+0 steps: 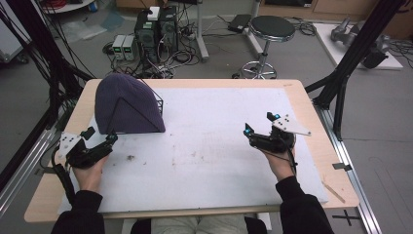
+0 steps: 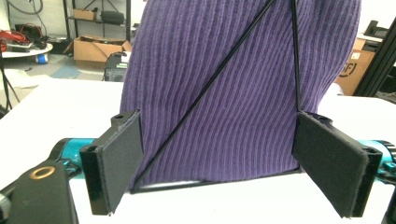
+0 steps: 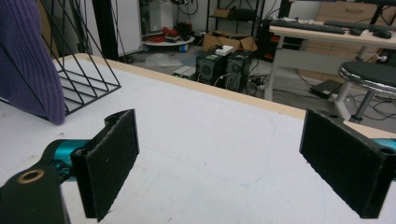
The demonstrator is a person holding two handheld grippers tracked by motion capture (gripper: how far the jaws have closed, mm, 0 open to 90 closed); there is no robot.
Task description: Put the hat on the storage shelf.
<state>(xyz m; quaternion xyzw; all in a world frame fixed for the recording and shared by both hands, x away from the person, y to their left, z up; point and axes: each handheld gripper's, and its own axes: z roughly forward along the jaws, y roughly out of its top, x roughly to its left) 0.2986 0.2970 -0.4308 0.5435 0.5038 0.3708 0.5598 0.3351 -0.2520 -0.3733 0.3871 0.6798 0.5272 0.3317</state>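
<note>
While both tools' jaws stand apart, the purple hat point(image 2: 243, 93) on its wire rack point(image 1: 158, 100) sits just ahead of the left tool point(image 1: 102, 138); the right tool point(image 1: 258, 126) is well apart.

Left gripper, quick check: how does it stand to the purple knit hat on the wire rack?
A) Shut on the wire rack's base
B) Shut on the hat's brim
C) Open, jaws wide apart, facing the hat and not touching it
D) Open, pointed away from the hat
C: the left gripper has its jaws spread wide, and the purple knit hat on the wire rack stands just beyond them, untouched.
</note>
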